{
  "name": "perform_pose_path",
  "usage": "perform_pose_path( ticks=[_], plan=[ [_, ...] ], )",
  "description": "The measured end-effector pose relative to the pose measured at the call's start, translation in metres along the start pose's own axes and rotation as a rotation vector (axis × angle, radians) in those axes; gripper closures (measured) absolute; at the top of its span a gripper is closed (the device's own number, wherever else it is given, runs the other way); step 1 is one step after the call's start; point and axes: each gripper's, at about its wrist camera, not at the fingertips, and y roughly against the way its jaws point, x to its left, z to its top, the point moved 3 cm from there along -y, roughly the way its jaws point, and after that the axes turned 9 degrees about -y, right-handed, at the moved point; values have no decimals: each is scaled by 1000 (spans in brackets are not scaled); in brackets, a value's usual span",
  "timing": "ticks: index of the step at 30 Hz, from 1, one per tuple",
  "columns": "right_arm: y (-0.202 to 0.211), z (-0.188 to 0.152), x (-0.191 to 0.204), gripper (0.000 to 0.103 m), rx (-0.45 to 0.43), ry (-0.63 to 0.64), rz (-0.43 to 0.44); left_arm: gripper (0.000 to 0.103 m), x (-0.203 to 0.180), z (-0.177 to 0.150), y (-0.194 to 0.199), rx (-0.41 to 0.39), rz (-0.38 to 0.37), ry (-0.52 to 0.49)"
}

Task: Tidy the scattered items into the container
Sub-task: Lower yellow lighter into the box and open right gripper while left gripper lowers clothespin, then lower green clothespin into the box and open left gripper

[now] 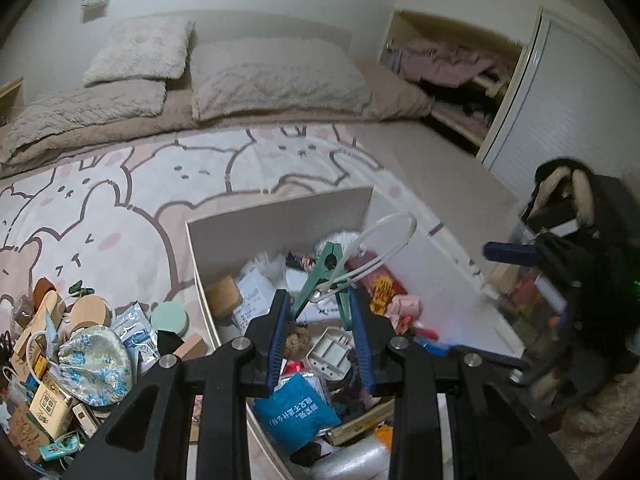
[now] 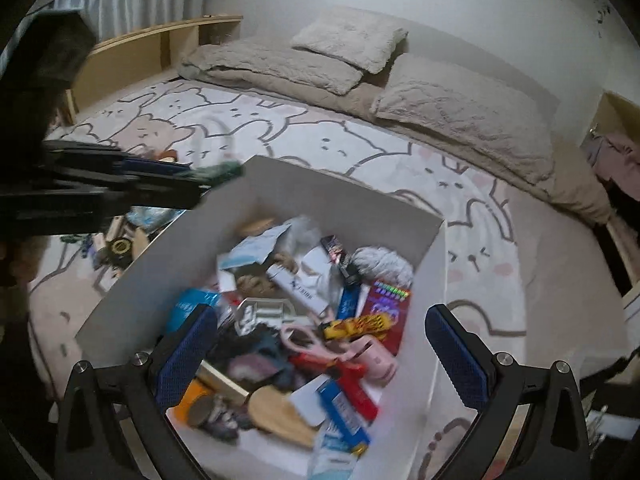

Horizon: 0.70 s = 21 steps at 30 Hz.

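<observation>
Left wrist view: the left gripper (image 1: 320, 312), at lower centre of the frame, is clenched on a green clip (image 1: 320, 276), whose white loop (image 1: 384, 248) rises toward the upper right. The clip hangs over the white box (image 1: 280, 208), which fills the centre and lower middle of the frame and lies on a bear-print blanket (image 1: 120, 200). Inside the box lie a blue packet (image 1: 296, 404), a grey plastic bracket (image 1: 332, 350) and assorted cartons. At lower left, outside the box, scattered items remain: a blue floral pouch (image 1: 96, 364), a round mint tin (image 1: 170, 318) and a wooden lid (image 1: 90, 310). The right gripper (image 1: 516, 254) appears blurred at the right edge.

Right wrist view: the right gripper (image 2: 324, 352) frames the bottom of the picture, its jaws released and spread wide with nothing between the pads (only the box (image 2: 344, 200) contents show below them). Pink scissors (image 2: 304, 338), a pink cylinder (image 2: 378, 360) and a red carton (image 2: 386, 308) lie in the box. The left gripper (image 2: 192, 176) enters from the left edge, blurred, with the clip (image 2: 218, 172) at the box rim.
</observation>
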Motion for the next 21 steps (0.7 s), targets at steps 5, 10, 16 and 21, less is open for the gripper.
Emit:
perform_pose_path(
  ticks=[5,10,16,21],
  plan=[
    [-4,-4,-8,0,-3,-35,8,73,-14,-3,-28,120,12,-99],
    [-15,-11,-27,0,18,-134,51,73,-23,-7,-49,196,-5,-139],
    [-22,-15,-28,0,31,-128,74,73,-35,-15,-88,363,-2,-250],
    [-24,-18,-43,0,32,-176,58,73,-30,-16,-108,467,14,-286]
  ],
)
